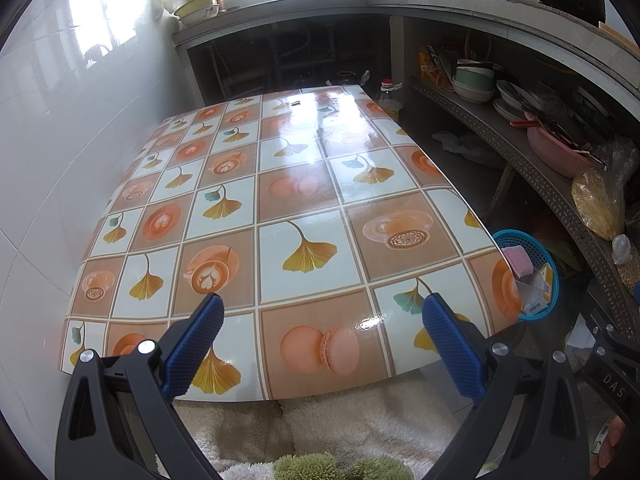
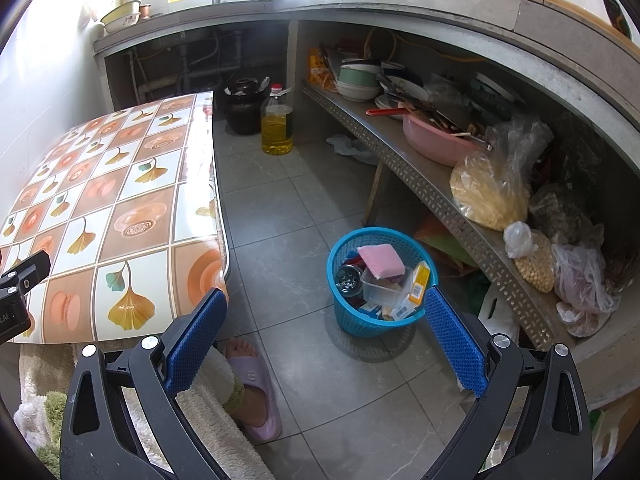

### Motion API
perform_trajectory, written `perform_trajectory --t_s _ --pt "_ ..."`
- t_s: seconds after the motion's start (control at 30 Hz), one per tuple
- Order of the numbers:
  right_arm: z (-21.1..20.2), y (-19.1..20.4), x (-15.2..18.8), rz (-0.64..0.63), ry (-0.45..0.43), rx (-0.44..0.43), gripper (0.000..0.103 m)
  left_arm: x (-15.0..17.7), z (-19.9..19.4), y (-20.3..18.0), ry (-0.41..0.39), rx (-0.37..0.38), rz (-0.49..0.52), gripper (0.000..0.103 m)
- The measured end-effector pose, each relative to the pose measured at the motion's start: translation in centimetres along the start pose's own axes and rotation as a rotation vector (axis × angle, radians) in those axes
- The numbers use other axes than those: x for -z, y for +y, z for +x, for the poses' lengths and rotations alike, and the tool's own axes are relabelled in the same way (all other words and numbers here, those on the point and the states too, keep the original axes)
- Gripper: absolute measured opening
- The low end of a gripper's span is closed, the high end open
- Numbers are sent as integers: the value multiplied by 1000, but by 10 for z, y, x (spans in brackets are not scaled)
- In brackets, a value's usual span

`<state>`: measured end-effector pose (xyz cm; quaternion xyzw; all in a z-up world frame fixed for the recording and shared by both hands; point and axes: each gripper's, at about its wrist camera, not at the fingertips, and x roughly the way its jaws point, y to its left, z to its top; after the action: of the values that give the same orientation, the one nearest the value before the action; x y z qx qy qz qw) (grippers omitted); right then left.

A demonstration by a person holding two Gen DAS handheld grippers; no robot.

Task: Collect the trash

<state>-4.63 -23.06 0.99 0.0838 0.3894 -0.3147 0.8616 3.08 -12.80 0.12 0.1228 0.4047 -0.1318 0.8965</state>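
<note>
The left tool [image 1: 322, 304] hangs with its blue-padded fingers [image 1: 196, 344] spread wide and nothing between them, pointed out over the counter [image 1: 304, 200], whose glossy cloth shows squares of ginkgo leaves, coffee cups and macarons. In the left wrist view the counter fills the middle of the frame from 6 toward 12 o'clock, with only a tiny dark object [image 1: 296, 103] visible near its far edge; what it is cannot be told.

The right tool [image 2: 326, 304] is likewise spread wide and empty, aimed down at the grey tiled floor [image 2: 304, 380] beside the counter's right edge. Just ahead of it, at about 1 o'clock from the tool's centre, stands a blue plastic basket [image 2: 356, 320] on the floor, apart from the counter and close to the low metal shelf [image 2: 440, 196]. The trash lies inside the basket: a pink sponge [image 2: 381, 260] on top, a clear plastic tub [image 2: 384, 286], a yellow carton [image 2: 420, 282] and other small boxes. In the left wrist view the same basket shows at 3 o'clock, past the counter's corner.

At 12 o'clock in the right wrist view a bottle of yellow oil [image 2: 277, 126] stands on the floor beside a dark jar [image 2: 243, 110]. At 6 o'clock a foot in a lilac slipper [image 2: 256, 388] rests on the tiles.
</note>
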Motion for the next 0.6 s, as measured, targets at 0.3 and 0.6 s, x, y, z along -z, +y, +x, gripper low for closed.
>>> perform_trajectory --t_s 0.3,0.6 --pt "0 -1 0 -1 0 0 95 0 0 0 -1 1 0 97" --pt "0 0 0 -2 -2 0 95 2 1 -1 7 10 9 97"
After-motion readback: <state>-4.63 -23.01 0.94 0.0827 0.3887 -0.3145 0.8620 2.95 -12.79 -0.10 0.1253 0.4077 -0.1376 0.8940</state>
